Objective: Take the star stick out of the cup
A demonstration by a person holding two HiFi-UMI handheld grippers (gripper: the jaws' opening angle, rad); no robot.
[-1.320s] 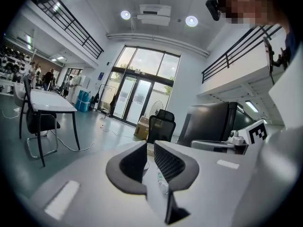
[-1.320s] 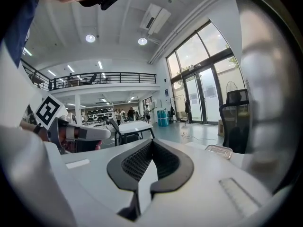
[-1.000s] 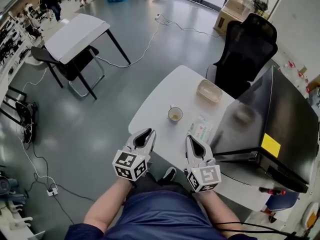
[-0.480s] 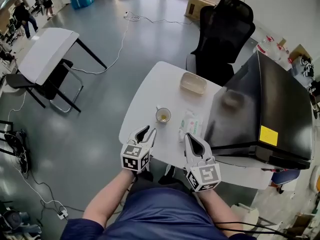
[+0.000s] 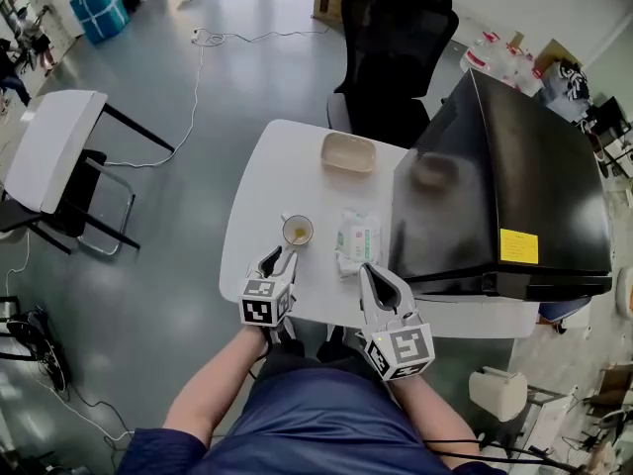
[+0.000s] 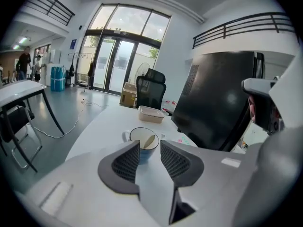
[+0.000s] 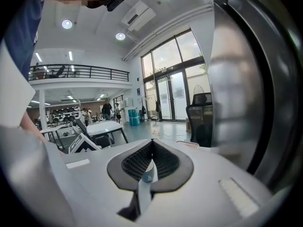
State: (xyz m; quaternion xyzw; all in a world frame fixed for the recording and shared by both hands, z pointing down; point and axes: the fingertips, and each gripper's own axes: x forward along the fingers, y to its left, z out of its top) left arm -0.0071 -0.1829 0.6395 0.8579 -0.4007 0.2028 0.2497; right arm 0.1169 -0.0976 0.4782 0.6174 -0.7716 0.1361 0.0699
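Observation:
A white cup point(image 5: 296, 231) stands on the white table point(image 5: 259, 191), near its front edge. In the left gripper view the cup point(image 6: 142, 148) sits just beyond the jaws, and a pale stick point(image 6: 149, 141) leans inside it; I cannot make out a star shape. My left gripper point(image 5: 278, 258) is open, its tips just short of the cup and in line with it point(image 6: 150, 149). My right gripper point(image 5: 369, 271) hovers over the table's front edge, shut with nothing in it point(image 7: 152, 144).
A pack of wet wipes point(image 5: 358, 238) lies right of the cup. A beige container point(image 5: 348, 152) sits at the far side. A large black box point(image 5: 499, 191) covers the table's right part. A black office chair point(image 5: 394, 52) stands behind the table.
The left gripper has moved forward, so its tips now sit close to the cup. The head camera has shifted, bringing the table nearer the middle. The right gripper has barely moved.

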